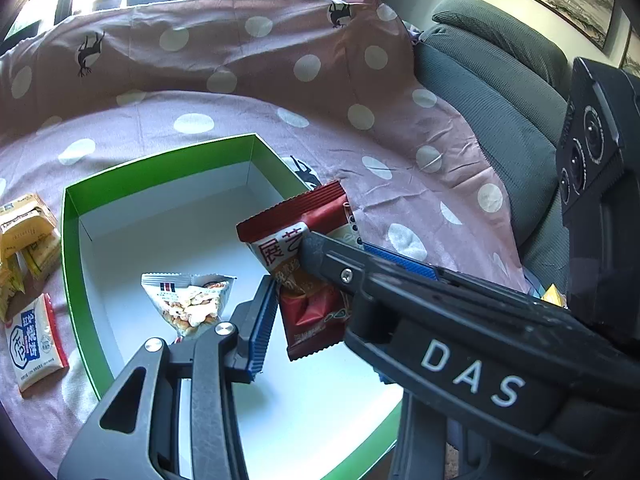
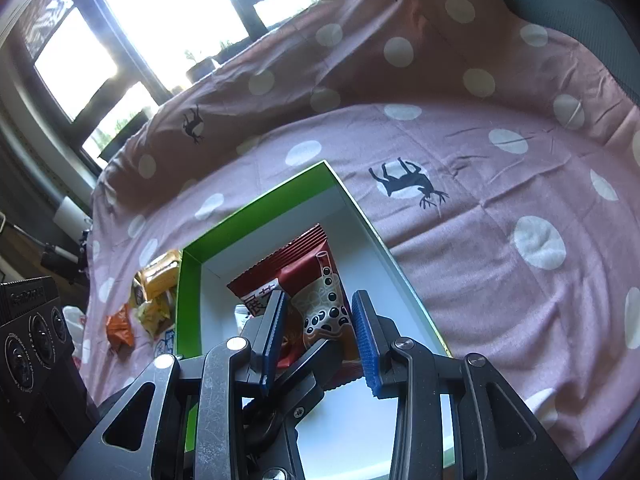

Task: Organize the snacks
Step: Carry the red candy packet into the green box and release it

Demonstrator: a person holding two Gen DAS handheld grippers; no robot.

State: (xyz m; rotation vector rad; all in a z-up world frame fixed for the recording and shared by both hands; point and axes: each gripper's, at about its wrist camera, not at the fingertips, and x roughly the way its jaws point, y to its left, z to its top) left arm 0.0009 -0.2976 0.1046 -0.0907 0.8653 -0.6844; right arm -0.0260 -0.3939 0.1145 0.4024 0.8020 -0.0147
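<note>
- Packet first: the red packet (image 2: 316, 280) hung pinched in the right gripper (image 2: 320, 332), whose jaws stood narrow, one blue pad against each face of it.
- Its long axis ran along the line those jaws pointed, crimped end leading, aimed at the far right corner of the green box (image 1: 72, 240).
- The packet sat over the box's white floor, close inside the right wall and not touching it as far as could be seen. My reading: it would land inside when let go.
- The left gripper (image 1: 320, 320) came in from the box's left side. Its one visible pad lay just beside the packet's left edge; the other finger was hidden behind the right tool, so I could not tell whether those jaws held anything.
- The right hand was plainly the one carrying the packet.
- A triangular bag (image 1: 188, 300) lay on the box floor, left of the packet and outside the left jaws.
- Yellow packets (image 1: 24, 232) and a white-and-red packet (image 1: 34, 344) waited on the pink dotted cloth (image 1: 360, 140), beyond the box's left wall.
</note>
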